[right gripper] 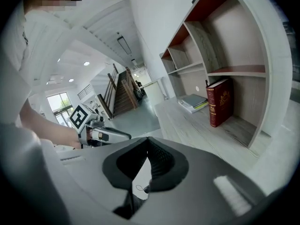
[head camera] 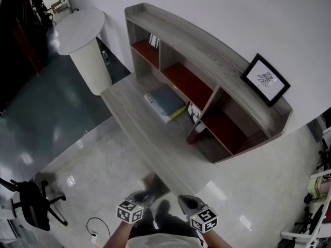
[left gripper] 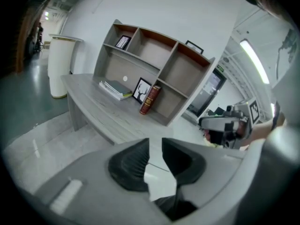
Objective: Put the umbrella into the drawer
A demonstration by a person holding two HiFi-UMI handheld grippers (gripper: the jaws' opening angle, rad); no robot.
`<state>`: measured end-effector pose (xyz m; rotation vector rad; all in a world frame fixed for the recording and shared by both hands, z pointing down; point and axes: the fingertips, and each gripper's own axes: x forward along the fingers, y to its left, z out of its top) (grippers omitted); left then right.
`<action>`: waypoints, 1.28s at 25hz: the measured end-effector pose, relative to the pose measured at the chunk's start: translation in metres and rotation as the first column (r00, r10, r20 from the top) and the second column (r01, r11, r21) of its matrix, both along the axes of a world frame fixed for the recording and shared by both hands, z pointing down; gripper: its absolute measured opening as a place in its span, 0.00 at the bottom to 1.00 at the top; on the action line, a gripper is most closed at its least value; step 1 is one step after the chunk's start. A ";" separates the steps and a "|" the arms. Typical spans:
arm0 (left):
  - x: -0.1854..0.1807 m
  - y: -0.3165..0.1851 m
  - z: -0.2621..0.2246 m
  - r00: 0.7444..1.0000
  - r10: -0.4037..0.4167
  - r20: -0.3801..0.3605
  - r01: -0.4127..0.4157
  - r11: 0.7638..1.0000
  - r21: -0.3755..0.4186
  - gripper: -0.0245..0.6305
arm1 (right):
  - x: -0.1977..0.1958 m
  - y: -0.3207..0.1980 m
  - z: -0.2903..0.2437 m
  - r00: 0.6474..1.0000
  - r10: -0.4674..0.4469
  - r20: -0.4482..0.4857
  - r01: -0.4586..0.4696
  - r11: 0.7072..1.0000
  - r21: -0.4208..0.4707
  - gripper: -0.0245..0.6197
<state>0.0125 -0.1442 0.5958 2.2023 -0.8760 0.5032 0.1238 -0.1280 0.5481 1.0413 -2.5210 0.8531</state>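
No umbrella and no drawer show in any view. In the head view both grippers are held low in front of the person, short of the grey wooden desk (head camera: 135,119). The left gripper (head camera: 143,196) has a narrow gap between its dark pads with nothing in it, as the left gripper view (left gripper: 155,142) shows. The right gripper (head camera: 187,201) has its fingertips meeting and holds nothing in the right gripper view (right gripper: 148,139). Each gripper also appears in the other's view: the right gripper (left gripper: 224,124) and the left gripper (right gripper: 102,133).
A curved shelf unit (head camera: 207,53) stands on the desk, with a framed picture (head camera: 265,79) on top. On the desk lie a stack of books (head camera: 165,102) and a red book (head camera: 195,133). A white pedestal table (head camera: 85,40) stands far left, an office chair (head camera: 31,205) at lower left.
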 end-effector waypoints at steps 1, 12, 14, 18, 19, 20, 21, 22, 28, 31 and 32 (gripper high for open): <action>-0.005 0.003 -0.004 1.000 0.000 0.005 0.000 1.000 0.005 0.16 | -0.003 0.004 -0.004 1.000 -0.002 0.009 0.002 1.000 0.002 0.05; -0.064 0.052 -0.038 0.994 -0.104 0.046 0.100 0.992 0.075 0.04 | -0.026 0.056 -0.017 0.997 -0.067 0.042 0.067 0.998 0.002 0.05; -0.076 0.066 -0.042 0.992 -0.117 0.050 0.113 0.991 0.079 0.04 | -0.028 0.064 -0.022 0.997 -0.069 0.044 0.068 0.998 0.014 0.05; -0.090 0.092 -0.046 0.992 -0.109 0.064 0.103 0.991 0.089 0.04 | -0.031 0.083 -0.030 0.998 -0.037 0.052 0.035 0.999 0.026 0.05; -0.094 0.099 -0.049 0.992 -0.108 0.060 0.102 0.990 0.094 0.04 | -0.033 0.089 -0.031 0.998 -0.025 0.052 0.024 0.999 0.028 0.05; -0.098 0.106 -0.053 0.993 -0.107 0.055 0.101 0.990 0.101 0.04 | -0.036 0.095 -0.032 0.999 -0.014 0.051 0.012 0.999 0.030 0.05; -0.102 0.112 -0.057 0.993 -0.104 0.050 0.098 0.989 0.108 0.04 | -0.040 0.101 -0.034 0.999 -0.003 0.050 0.002 0.999 0.033 0.05; -0.106 0.119 -0.062 0.994 -0.098 0.045 0.092 0.989 0.114 0.04 | -0.045 0.107 -0.037 0.999 0.005 0.049 -0.007 0.999 0.036 0.05; -0.122 0.174 -0.087 1.000 -0.003 -0.002 0.003 0.992 0.128 0.04 | -0.083 0.150 -0.053 0.999 0.038 0.027 -0.040 0.997 0.060 0.05; -0.132 0.194 -0.097 1.000 0.028 -0.001 -0.028 0.988 0.151 0.04 | -0.099 0.169 -0.060 0.998 0.052 0.025 -0.054 0.996 0.076 0.05; -0.136 0.200 -0.100 0.999 0.036 -0.001 -0.035 0.986 0.162 0.04 | -0.104 0.176 -0.062 0.998 0.052 0.020 -0.053 0.995 0.083 0.05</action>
